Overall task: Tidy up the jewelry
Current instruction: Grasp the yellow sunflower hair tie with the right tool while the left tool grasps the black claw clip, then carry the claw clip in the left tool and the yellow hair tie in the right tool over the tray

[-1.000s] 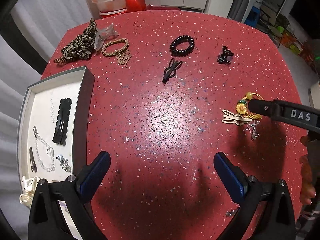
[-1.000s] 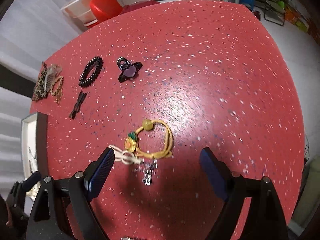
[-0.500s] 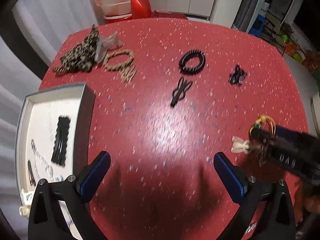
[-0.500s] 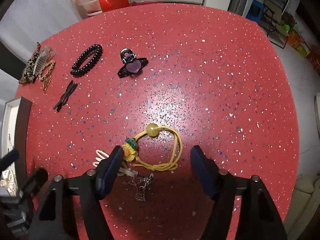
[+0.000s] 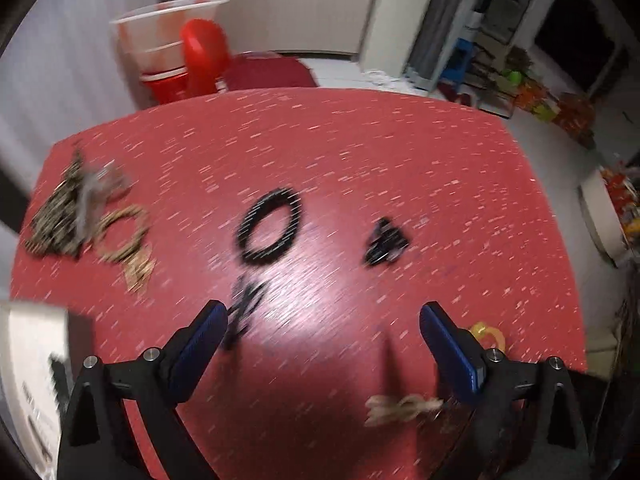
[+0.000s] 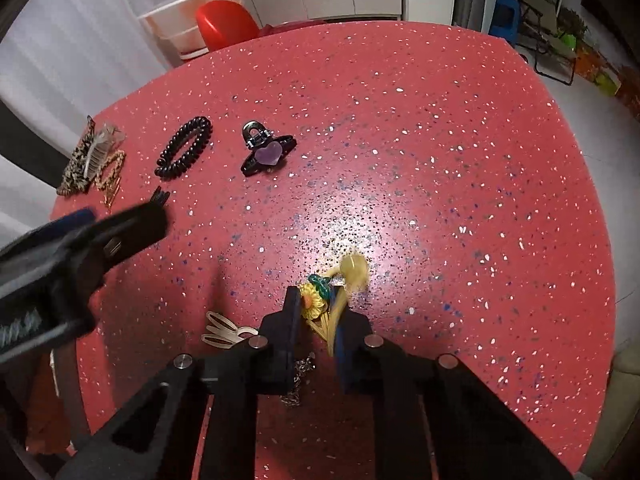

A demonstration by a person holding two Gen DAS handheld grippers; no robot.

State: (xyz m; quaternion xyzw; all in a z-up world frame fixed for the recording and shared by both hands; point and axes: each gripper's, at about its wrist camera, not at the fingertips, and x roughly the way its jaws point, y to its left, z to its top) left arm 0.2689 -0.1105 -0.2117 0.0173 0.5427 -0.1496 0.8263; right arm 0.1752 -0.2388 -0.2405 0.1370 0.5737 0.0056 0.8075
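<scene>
My right gripper (image 6: 318, 312) is shut on the yellow hair tie (image 6: 352, 270) with a sunflower charm (image 6: 311, 302), just above the red table. A cream clip (image 6: 224, 330) and a silver chain (image 6: 298, 384) lie right beside it. My left gripper (image 5: 322, 326) is open and empty, over the table's middle; it shows blurred in the right wrist view (image 6: 76, 240). Ahead of it lie a black hairpin (image 5: 244, 308), a black coil tie (image 5: 270, 226) and a black claw clip (image 5: 384, 242). The white tray (image 5: 28, 344) with jewelry is at the left edge.
A leopard scrunchie (image 5: 60, 208), a clear clip and a braided tan tie (image 5: 124, 236) lie at the far left of the table (image 6: 440, 160). Plastic tubs (image 6: 188, 16) and a red object stand beyond the far edge. The table's right edge drops to the floor.
My right gripper has closed on the yellow hair tie and raised it. My left gripper has moved forward and right over the table, leaving the tray behind; its view is blurred.
</scene>
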